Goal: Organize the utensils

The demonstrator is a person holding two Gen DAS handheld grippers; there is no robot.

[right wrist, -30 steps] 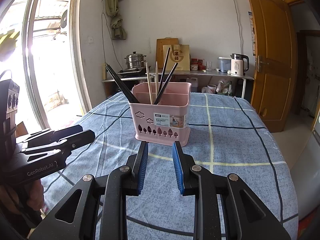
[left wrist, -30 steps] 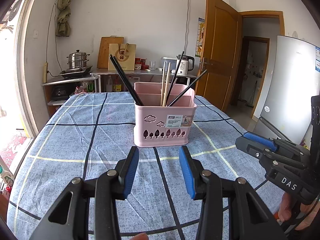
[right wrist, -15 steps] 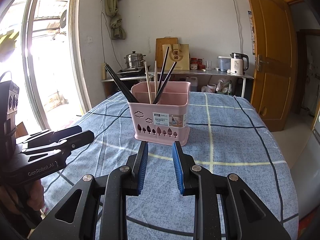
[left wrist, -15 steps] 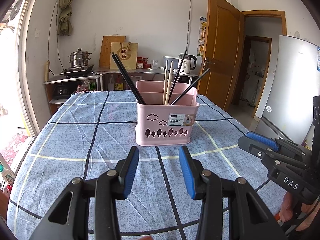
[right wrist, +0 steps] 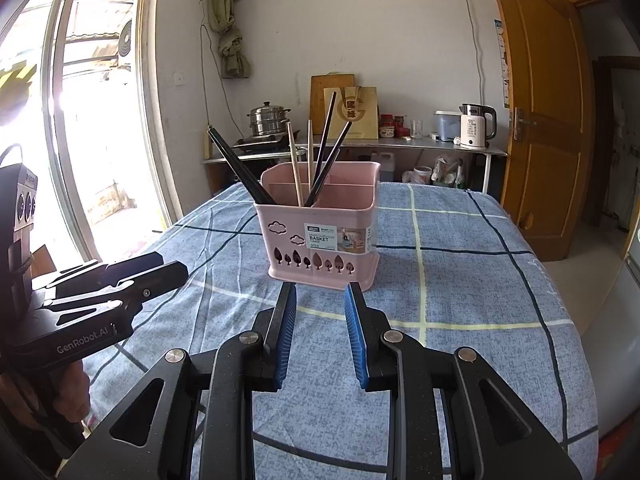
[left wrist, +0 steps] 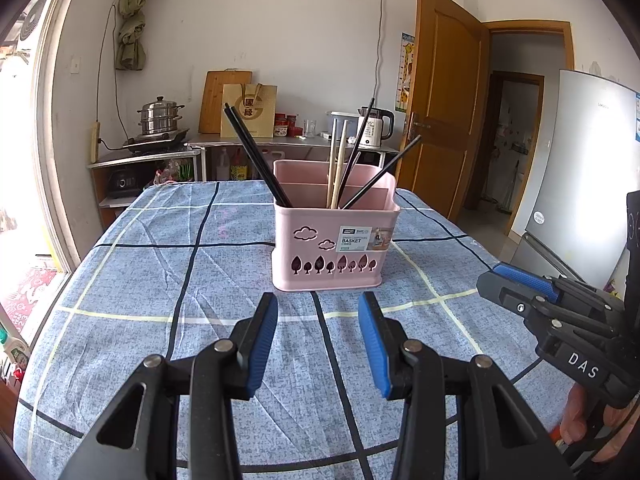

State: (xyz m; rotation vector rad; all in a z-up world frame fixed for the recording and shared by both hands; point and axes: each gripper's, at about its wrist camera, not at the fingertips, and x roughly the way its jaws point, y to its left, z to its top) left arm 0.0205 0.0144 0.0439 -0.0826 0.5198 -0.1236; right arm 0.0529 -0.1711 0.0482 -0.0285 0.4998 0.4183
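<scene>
Nearest to us, the left gripper had its jaws apart with nothing between them, hovering over the blue checked cloth of the bench. The right gripper had its jaws apart too, a narrower gap, also empty. Both pointed at the pink basket, which sat mid-bench just beyond the jaw tips.

In the basket: a pair of black chopsticks leaning left out of the near-left corner, two pale wooden chopsticks close to upright in the middle, and two more black sticks raked right. We could not tell which compartment each foot sat in.

Our read on handling: the sticks were light, stiff and thin; the black ones probably smooth and slippery, the wooden ones grippier. We'd pinch at the upper shaft, well clear of the rim, and lift along the stick's own lean so as not to lever the basket. The basket looked like light, thin plastic, so it could tip or slide on the cloth.

Far behind: counter with steamer pot and kettle.
</scene>
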